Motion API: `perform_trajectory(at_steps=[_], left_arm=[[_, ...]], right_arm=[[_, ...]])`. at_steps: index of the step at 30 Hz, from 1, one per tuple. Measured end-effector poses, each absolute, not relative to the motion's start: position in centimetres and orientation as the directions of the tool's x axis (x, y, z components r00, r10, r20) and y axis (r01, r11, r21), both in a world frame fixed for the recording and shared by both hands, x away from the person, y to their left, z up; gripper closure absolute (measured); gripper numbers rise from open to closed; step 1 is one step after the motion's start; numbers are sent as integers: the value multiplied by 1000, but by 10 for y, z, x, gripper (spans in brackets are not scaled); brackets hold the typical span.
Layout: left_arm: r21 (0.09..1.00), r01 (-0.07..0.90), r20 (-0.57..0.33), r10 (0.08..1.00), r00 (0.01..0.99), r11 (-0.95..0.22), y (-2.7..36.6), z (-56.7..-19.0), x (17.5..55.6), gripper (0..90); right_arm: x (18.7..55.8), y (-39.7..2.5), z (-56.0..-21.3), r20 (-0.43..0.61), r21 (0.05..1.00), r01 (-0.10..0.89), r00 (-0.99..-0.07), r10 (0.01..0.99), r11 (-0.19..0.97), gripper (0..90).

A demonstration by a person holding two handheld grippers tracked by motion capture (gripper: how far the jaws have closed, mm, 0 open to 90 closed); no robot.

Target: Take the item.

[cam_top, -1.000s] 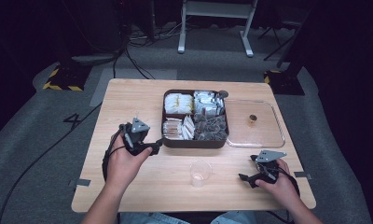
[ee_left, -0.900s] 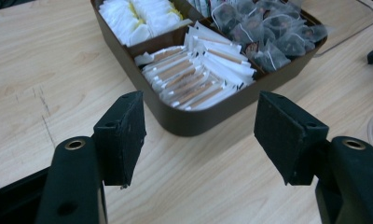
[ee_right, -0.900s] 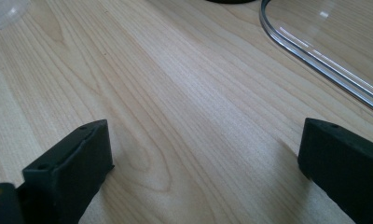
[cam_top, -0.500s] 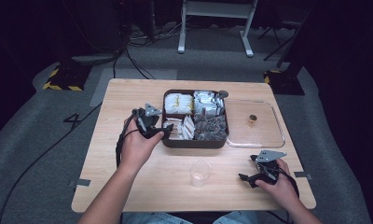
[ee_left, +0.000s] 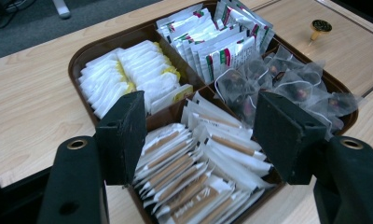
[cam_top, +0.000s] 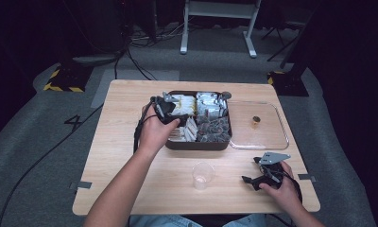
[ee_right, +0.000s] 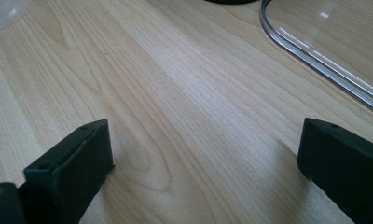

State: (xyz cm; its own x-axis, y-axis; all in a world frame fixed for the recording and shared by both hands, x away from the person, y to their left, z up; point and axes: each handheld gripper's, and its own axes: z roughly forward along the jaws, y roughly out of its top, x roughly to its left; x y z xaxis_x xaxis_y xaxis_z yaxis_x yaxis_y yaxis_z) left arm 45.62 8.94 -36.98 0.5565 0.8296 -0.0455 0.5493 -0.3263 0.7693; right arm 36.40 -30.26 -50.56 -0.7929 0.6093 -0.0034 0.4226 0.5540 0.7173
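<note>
While left tongs (ee_left: 201,140) gape over sachets (ee_left: 198,172), clear lid (cam_top: 258,125) beside tray (cam_top: 196,144).

1. The high view looked forward and down from above the person's side, taking in the whole desk (cam_top: 121,156).
2. The left gripper view sat close over the tray (ee_left: 89,49), facing along its jaws; both views showed that tray.
3. The right gripper view skimmed the desk, near the lid (ee_right: 315,51).
</note>
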Motion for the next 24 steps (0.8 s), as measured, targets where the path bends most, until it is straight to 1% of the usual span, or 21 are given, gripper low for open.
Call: perform_trajectory(at_steps=[6,15,20,24], left_arm=[[759,560,-41,834,551,-333,85,-374,482,346],[735,589,-49,840,541,-336,82,-382,509,346],[722,615,-102,830,548,-317,75,-391,526,346],[711,629,-100,840,532,-314,71,-398,538,346]], right_arm=[[365,-302,-506,-3,718,421,-795,607,554,33],[365,-302,-506,-3,717,421,-795,607,555,32],[365,-302,-506,-3,717,421,-795,606,555,33],[365,-302,-506,-1,717,422,-795,607,554,32]])
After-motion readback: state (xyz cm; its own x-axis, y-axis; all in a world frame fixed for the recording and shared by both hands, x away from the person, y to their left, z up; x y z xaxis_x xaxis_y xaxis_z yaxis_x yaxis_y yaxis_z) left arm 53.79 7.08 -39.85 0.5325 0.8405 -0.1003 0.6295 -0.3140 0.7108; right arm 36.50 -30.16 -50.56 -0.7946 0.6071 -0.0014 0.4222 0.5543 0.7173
